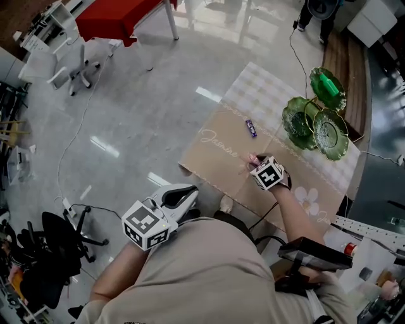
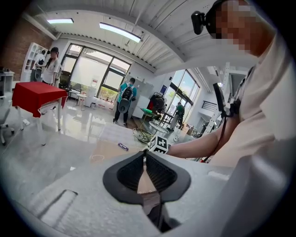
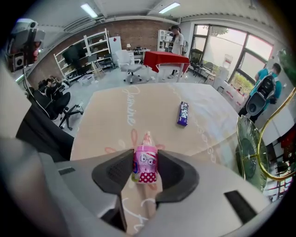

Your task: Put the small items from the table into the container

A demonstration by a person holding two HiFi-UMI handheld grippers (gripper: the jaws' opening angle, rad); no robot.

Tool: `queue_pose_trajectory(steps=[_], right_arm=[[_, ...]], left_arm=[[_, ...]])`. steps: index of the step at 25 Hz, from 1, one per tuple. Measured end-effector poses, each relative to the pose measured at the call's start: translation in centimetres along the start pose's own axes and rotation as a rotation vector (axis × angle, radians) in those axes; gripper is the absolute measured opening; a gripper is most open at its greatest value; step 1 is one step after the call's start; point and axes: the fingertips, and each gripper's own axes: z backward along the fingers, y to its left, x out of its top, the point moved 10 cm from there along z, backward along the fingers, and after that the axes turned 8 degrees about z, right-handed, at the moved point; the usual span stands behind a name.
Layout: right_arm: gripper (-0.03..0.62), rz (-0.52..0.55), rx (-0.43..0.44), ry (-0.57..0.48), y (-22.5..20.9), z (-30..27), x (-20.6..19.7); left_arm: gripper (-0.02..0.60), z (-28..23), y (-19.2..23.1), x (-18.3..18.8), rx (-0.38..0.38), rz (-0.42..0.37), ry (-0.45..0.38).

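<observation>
A pink packet [image 3: 144,164] with a cartoon face lies on the beige tablecloth [image 1: 215,152]. My right gripper [image 3: 144,175] points steeply down at it, its pads against both sides of the packet. In the head view this gripper [image 1: 253,162] is at the table's near middle. A purple candy bar [image 1: 251,128] lies further out, also seen as the purple bar [image 3: 183,113]. The green leaf-shaped dish stand [image 1: 314,120] sits at the table's right, with a green item [image 1: 328,83] in its top dish. My left gripper [image 1: 190,192] hangs off the table to the left, shut and empty [image 2: 145,159].
The table's near-left edge [image 1: 190,168] drops to the grey floor. A red table [image 1: 120,16] and white chairs [image 1: 69,69] stand far left, a black office chair [image 1: 60,243] near left. Several people stand by the windows [image 2: 125,99].
</observation>
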Motion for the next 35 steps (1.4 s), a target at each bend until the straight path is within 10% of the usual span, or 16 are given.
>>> queue_pose_trajectory(steps=[15,35], right_arm=[[0.163,-0.069,-0.027,-0.255,-1.1,10.1,0.0],[0.163,-0.011,-0.337,-0.424,-13.4,27.7,0.6]], left_arm=[[0.009,-4.2,-2.9,1.6,-0.053,-0.067,0.0],[0.009,-9.1,-6.2,3.3,-0.109,-0.129,-0.001]])
